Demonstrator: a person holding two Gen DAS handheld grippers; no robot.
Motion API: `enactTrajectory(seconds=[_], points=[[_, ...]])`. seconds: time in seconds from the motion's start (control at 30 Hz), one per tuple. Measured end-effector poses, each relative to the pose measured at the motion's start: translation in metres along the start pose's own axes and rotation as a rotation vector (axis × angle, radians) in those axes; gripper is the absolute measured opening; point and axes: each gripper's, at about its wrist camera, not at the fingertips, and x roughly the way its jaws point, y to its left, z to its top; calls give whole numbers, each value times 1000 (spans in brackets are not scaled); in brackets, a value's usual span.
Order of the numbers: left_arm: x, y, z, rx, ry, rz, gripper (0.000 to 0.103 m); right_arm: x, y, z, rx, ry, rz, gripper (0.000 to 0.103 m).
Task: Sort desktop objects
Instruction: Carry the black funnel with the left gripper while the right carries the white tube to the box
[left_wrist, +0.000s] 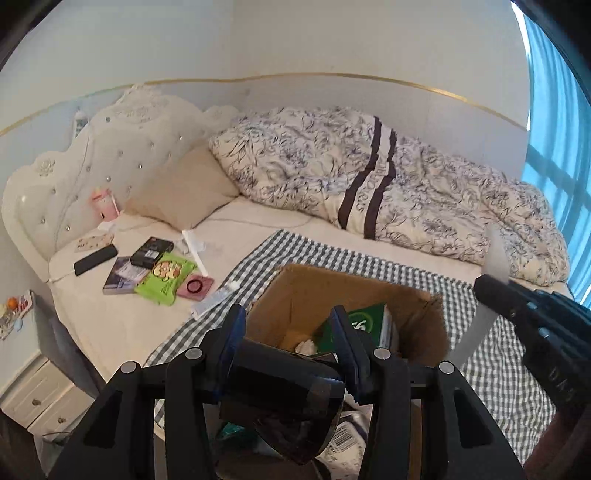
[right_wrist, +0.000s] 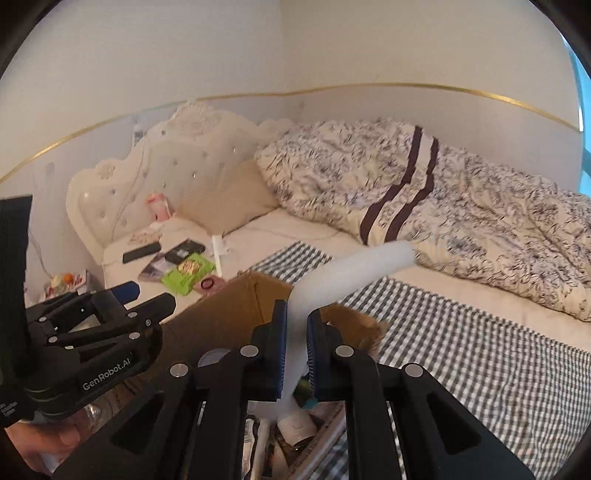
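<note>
On a bed in a pale-walled room, a cardboard box (left_wrist: 295, 291) on a checked cloth (left_wrist: 480, 354) serves as the collecting point for a scatter of small things. Well to the left of the box, near the headboard, lie a black remote (left_wrist: 95, 259), a dark packet (left_wrist: 151, 252), a book (left_wrist: 122, 280), a green snack pack (left_wrist: 166, 282) and a pink round case (left_wrist: 195, 286); a white tube (left_wrist: 214, 301) lies just left of the box, at the edge of the cloth.

Over the box's near left side, the left gripper (left_wrist: 291, 350) has its jaws clamped on a dark glossy object (left_wrist: 280, 410), which hangs above the opening; what it is cannot be made out. Over the box's near right side, the right gripper (right_wrist: 295, 347) has its jaws pressed onto the middle of a white foam strip (right_wrist: 351, 273), whose long free end arcs up and away past the far rim of the box.

The risks look plain enough. The strip is soft and far longer than the box, so if let go from here it could spring or drape over the rim and slide onto the cloth. The two tools hang close together over one small opening, and could knock into each other. The box already holds clutter, including a green carton (left_wrist: 365, 325), so the dark object may perch on top or tip out.
</note>
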Motion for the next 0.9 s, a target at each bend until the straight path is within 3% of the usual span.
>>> enactTrajectory(seconds=[0.33, 0.53, 0.6, 0.77, 0.9], points=[[32, 10, -17, -16, 82, 15, 48, 59, 12, -21, -29, 147, 15, 12], [51, 12, -27, -18, 152, 21, 51, 84, 15, -34, -50, 249, 16, 18], [55, 13, -28, -23, 172, 14, 66, 92, 15, -37, -51, 289, 10, 36], [52, 21, -25, -55, 157, 18, 76, 81, 10, -37, -30, 242, -19, 55], [45, 23, -21, -63, 140, 22, 76, 65, 10, -31, -44, 186, -42, 57]])
